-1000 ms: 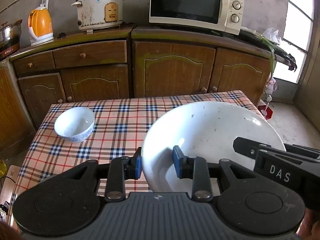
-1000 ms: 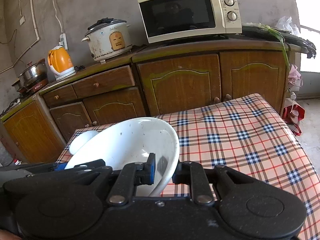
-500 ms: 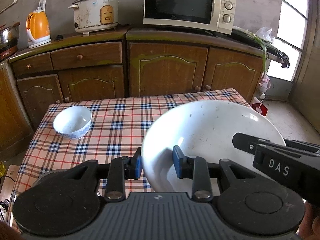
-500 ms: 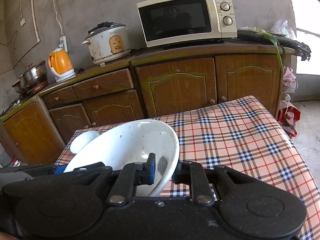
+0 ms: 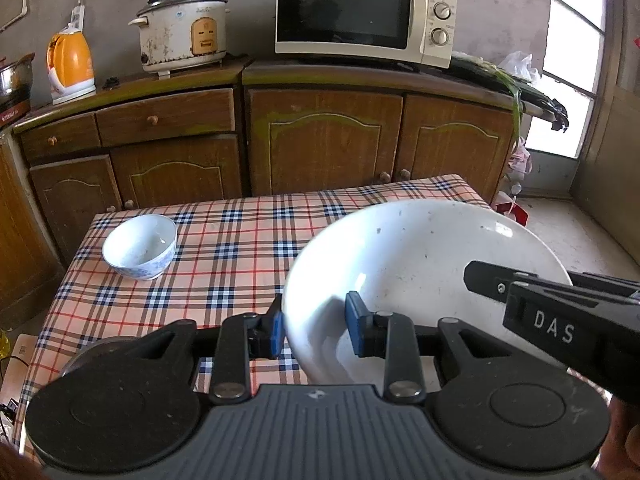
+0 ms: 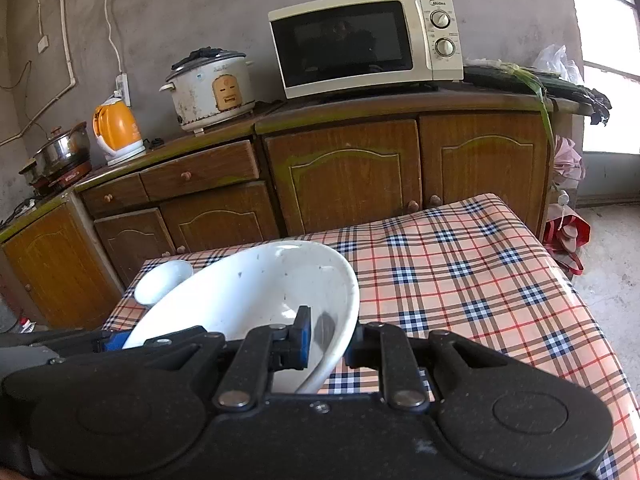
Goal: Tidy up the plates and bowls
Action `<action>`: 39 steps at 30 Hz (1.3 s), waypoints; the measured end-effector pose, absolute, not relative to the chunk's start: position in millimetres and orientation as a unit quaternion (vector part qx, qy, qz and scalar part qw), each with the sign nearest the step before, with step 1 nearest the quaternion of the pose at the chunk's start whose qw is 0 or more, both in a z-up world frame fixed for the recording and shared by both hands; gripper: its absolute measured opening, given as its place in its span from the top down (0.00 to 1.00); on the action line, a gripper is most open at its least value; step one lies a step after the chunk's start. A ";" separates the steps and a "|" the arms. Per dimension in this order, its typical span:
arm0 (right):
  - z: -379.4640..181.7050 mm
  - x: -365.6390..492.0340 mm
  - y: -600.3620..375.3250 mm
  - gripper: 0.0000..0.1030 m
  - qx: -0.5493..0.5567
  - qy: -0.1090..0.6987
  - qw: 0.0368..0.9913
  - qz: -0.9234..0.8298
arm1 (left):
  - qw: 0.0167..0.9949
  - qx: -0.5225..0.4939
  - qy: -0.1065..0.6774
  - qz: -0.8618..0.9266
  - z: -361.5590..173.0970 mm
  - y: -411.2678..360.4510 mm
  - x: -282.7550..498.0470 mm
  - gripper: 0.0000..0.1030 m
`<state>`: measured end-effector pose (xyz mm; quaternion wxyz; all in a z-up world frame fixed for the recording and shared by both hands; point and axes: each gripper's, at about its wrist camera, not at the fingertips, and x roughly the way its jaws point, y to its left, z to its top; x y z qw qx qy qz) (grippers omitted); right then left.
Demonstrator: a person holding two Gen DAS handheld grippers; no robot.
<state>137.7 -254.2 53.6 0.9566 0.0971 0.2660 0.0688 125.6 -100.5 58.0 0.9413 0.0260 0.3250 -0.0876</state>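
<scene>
Little changes over the last second: both the left tongs (image 5: 314, 330) and the right tongs (image 6: 329, 338) stay clenched on the large white ceramic bowl (image 5: 420, 276), held above the plaid-covered counter (image 5: 224, 248), not yet placed.

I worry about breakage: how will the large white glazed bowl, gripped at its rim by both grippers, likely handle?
The large white glazed bowl looks rigid ceramic, so probably fragile if dropped. Its glossy surface suggests it could slip. The left gripper and right gripper pinch only opposite rim edges, so it may tilt.
</scene>
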 end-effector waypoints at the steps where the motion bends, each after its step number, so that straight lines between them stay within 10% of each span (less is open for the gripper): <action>1: 53.1 136.7 -254.7 0.79 0.097 0.266 0.957 0.068 | 0.941 0.026 0.325 -0.088 57.8 -100.5 125.3 0.70; 39: 34.1 103.7 -266.0 0.79 0.095 0.269 0.957 0.053 | 0.935 0.018 0.337 -0.108 42.3 -107.6 103.1 0.70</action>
